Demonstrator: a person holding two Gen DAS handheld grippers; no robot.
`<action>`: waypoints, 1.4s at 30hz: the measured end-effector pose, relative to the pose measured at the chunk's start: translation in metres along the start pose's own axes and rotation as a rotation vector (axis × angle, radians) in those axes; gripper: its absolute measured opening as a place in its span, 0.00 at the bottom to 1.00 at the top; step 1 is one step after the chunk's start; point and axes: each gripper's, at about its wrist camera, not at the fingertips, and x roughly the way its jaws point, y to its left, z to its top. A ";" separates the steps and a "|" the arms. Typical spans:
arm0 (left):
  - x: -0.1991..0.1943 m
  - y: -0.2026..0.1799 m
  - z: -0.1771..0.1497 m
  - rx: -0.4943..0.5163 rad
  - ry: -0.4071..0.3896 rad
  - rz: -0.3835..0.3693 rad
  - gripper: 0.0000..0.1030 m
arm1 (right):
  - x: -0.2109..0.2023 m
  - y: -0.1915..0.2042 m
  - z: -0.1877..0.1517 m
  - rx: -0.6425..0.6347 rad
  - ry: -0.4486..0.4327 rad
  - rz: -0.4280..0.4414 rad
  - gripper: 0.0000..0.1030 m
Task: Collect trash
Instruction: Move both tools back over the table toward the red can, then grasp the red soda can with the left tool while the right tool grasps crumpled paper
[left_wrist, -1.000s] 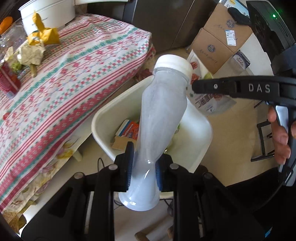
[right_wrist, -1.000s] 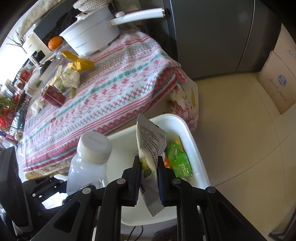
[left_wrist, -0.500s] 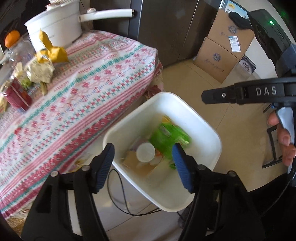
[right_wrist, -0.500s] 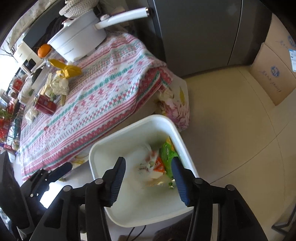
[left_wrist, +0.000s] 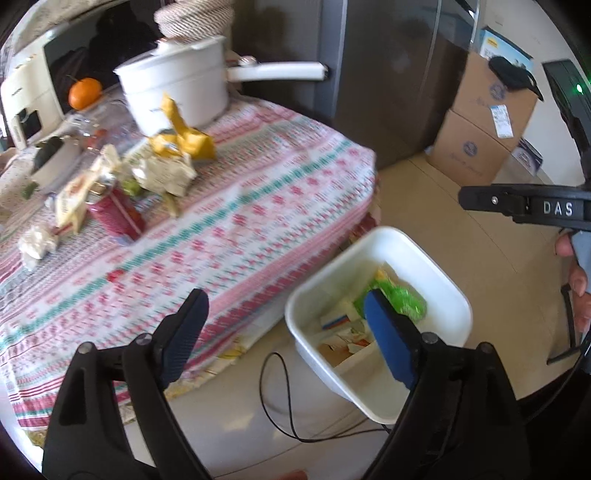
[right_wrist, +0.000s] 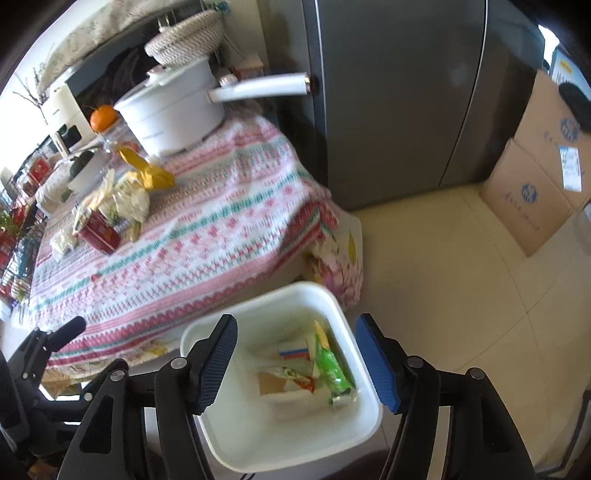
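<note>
White bin (right_wrist: 364, 424) on the floor beside the surface (left_wrist: 258, 221) holds the wrappers (right_wrist: 332, 373); your left gripper (left_wrist: 291, 336) and right gripper (right_wrist: 299, 363), jaws just widened, are released and empty.

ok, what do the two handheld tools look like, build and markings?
Both match: black plastic linkage arms with silver pivot screws, ending in two fingers with ribbed dark-blue pads. The left tool and the right tool show this in their own views. From the left view, the right tool's side bar carries white "DAS" lettering.
</note>
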 end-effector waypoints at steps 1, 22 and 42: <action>-0.003 0.004 0.002 -0.007 -0.009 0.007 0.86 | -0.002 0.002 0.002 -0.005 -0.011 -0.001 0.66; -0.014 0.118 0.026 -0.151 -0.096 0.217 0.91 | -0.006 0.068 0.038 -0.065 -0.147 0.065 0.83; 0.080 0.189 0.048 -0.293 -0.139 0.165 0.81 | 0.076 0.119 0.071 0.015 -0.043 0.117 0.84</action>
